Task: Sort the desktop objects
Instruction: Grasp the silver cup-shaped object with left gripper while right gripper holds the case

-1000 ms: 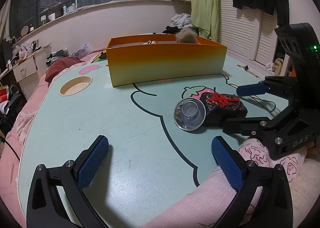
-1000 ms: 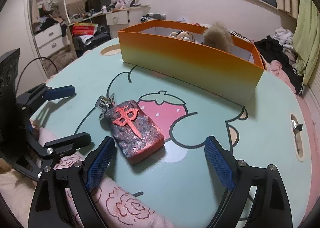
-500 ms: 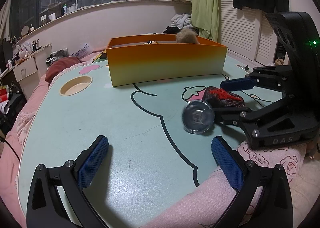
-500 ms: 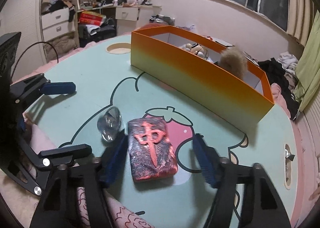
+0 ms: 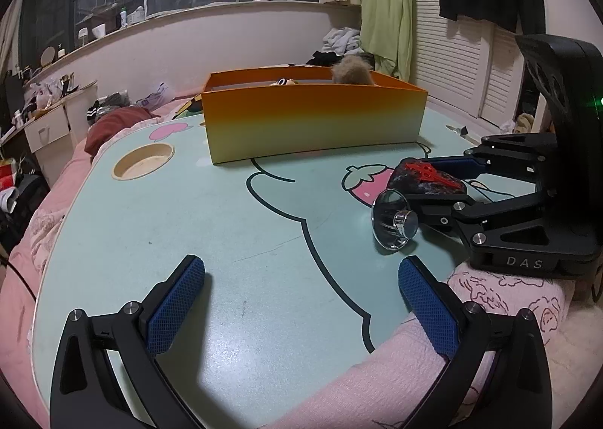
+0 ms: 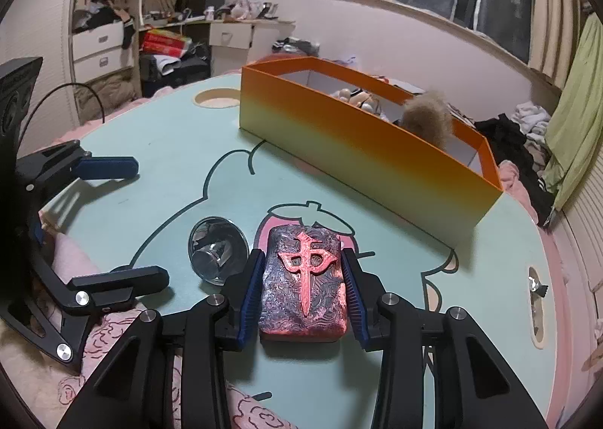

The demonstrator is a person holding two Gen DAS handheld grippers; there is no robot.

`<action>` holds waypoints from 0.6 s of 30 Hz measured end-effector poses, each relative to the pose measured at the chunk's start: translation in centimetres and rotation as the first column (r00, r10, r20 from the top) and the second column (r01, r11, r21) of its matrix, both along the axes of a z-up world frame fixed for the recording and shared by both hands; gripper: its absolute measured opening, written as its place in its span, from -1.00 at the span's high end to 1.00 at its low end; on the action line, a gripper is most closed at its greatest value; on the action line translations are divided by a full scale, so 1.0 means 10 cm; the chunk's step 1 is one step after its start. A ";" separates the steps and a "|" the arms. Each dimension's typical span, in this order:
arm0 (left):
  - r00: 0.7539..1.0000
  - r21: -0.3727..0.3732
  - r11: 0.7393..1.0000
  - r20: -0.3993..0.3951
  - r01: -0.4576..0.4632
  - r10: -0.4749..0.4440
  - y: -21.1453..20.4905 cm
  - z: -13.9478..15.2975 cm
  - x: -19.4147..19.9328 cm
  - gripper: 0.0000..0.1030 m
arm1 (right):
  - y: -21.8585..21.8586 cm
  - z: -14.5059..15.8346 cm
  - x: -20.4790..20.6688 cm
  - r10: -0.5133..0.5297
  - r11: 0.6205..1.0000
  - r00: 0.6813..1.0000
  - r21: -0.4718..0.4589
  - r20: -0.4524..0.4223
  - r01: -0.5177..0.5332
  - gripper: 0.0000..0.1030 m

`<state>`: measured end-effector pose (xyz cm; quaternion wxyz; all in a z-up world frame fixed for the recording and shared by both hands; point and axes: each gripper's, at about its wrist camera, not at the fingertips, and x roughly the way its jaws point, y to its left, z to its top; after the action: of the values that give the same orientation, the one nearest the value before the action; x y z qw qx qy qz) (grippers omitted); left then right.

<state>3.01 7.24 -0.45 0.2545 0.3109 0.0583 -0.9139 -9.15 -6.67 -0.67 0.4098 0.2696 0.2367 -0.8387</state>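
Observation:
A dark marbled block with a red raised character (image 6: 303,278) lies on the mint table, over the strawberry print. My right gripper (image 6: 303,259) straddles it; its jaws are closing and both blue pads (image 6: 252,289) lie against the block's long sides. In the left wrist view the same block (image 5: 426,180) sits between the right gripper's fingers (image 5: 426,186). A clear round dome with a metal knob (image 6: 216,254) rests just left of the block, touching the right gripper's left finger. My left gripper (image 5: 301,267) stands open over bare table, holding nothing.
An orange-to-cream open box (image 5: 312,120) stands at the back of the table, with a fluffy tan ball (image 6: 427,116) and small toys inside. A round cup hole (image 5: 143,161) is at the far left. Pink quilt (image 5: 501,293) borders the near edge.
The right gripper moved forward around the block and its jaws narrowed onto the sides. The clear dome got nudged and rolled, its knob now facing the left wrist camera. The left gripper stayed still.

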 end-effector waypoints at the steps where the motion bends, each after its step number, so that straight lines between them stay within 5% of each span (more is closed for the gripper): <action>1: 1.000 0.003 1.000 0.002 0.001 -0.001 0.00 0.01 -0.01 -0.99 | 0.01 0.01 0.00 -0.002 1.000 1.000 -0.008 -0.003 0.002 0.24; 6: 1.000 0.041 0.999 -0.001 0.030 -0.030 -0.01 0.07 -0.10 -0.99 | 0.10 0.04 0.01 -0.008 0.998 1.000 -0.063 -0.009 0.007 0.24; 11: 0.994 -0.004 0.994 0.000 0.107 -0.107 0.17 0.15 -0.29 -0.99 | 0.22 0.10 0.00 -0.023 0.990 1.000 -0.142 0.002 0.023 0.24; 18: 0.984 -0.022 0.985 0.056 0.173 -0.172 0.29 0.21 -0.60 -0.75 | 0.45 0.19 -0.10 -0.061 0.958 0.996 -0.277 0.066 0.077 0.24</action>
<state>-2.98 10.13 1.68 0.1801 0.3360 0.0120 -0.9244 -10.19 -2.13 1.28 0.4206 0.2410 0.0948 -0.8695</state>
